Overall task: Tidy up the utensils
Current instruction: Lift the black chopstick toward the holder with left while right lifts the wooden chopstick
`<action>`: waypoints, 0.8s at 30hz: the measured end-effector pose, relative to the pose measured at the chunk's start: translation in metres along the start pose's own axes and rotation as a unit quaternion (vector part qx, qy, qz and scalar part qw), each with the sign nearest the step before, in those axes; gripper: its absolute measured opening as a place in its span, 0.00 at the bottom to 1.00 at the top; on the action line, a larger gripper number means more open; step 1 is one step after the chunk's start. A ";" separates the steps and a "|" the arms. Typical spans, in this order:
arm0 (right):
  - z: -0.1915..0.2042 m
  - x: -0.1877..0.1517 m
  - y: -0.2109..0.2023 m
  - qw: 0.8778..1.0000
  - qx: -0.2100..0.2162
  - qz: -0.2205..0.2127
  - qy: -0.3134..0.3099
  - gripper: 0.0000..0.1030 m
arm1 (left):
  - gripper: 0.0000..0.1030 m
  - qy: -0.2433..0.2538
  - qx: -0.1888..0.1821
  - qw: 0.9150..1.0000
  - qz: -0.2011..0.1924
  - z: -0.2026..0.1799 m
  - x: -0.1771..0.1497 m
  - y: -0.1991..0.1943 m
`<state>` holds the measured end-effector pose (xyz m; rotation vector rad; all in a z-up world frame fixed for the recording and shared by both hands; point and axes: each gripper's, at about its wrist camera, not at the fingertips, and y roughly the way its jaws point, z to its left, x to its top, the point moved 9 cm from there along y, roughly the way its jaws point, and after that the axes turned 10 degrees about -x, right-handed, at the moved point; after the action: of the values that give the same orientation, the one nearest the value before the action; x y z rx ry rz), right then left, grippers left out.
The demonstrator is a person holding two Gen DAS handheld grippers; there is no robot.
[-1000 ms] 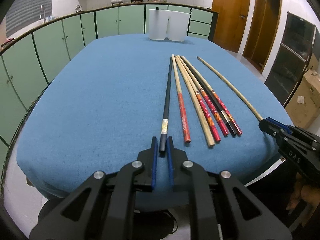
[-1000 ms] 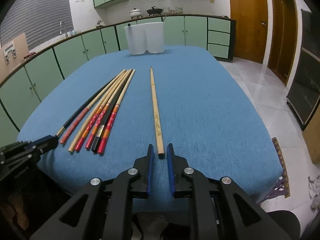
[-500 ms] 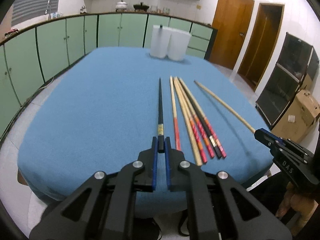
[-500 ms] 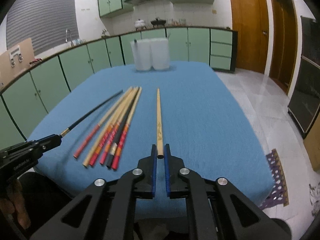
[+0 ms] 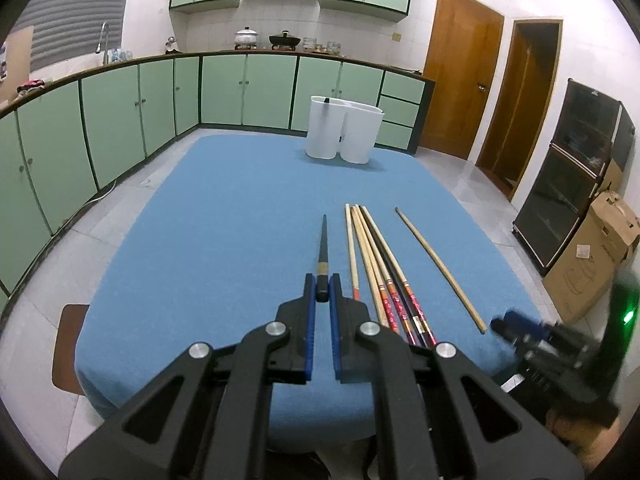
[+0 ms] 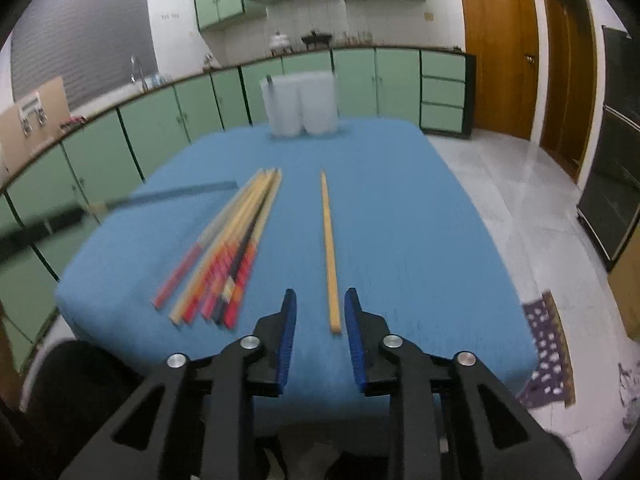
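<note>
Pinching only the butt of the black chopstick (image 5: 322,256) above the table's (image 5: 224,216) near edge, the left gripper (image 5: 322,292) risked it pivoting loose, while the right gripper (image 6: 321,312), whose jaws had just been opening, straddled the bamboo chopstick (image 6: 329,256) lying there ungripped.

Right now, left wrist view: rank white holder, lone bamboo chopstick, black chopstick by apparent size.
1. white holder, largest in the frame.
2. lone bamboo chopstick.
3. black chopstick, though foreshortened, pointing away from the lens, so its true length is unsure.

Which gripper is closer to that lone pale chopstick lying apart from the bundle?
Right. The right gripper straddles the pale chopstick's near end, open; the left gripper holds a black chopstick beyond the bundle.
</note>
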<state>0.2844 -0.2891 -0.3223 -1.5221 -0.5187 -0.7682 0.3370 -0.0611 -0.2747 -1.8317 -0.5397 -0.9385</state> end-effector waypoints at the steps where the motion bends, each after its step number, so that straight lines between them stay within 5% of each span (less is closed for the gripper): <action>1: -0.001 -0.002 0.004 1.000 -0.002 0.005 -0.001 0.27 | 0.06 -0.001 0.001 1.000 -0.001 0.001 0.001 0.000; 6: 0.001 -0.007 0.018 1.000 -0.004 0.013 -0.019 0.27 | 0.06 -0.001 0.004 1.000 0.001 0.005 0.000 -0.001; 9: 0.004 -0.005 0.020 1.000 0.001 0.014 -0.028 0.07 | 0.06 -0.003 0.005 1.000 0.007 0.008 -0.002 0.001; 13: 0.001 0.006 0.010 1.000 0.013 0.009 -0.018 0.06 | 0.06 0.004 0.007 1.000 0.009 0.006 0.004 -0.001; 24: 0.003 0.117 -0.072 0.994 0.039 -0.093 -0.029 0.07 | 0.06 0.022 -0.004 1.000 -0.006 0.005 0.052 -0.016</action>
<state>0.3114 -0.2926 -0.1876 -1.4407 -0.7339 -0.8393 0.3588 -0.0516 -0.2258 -1.8120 -0.5214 -0.9876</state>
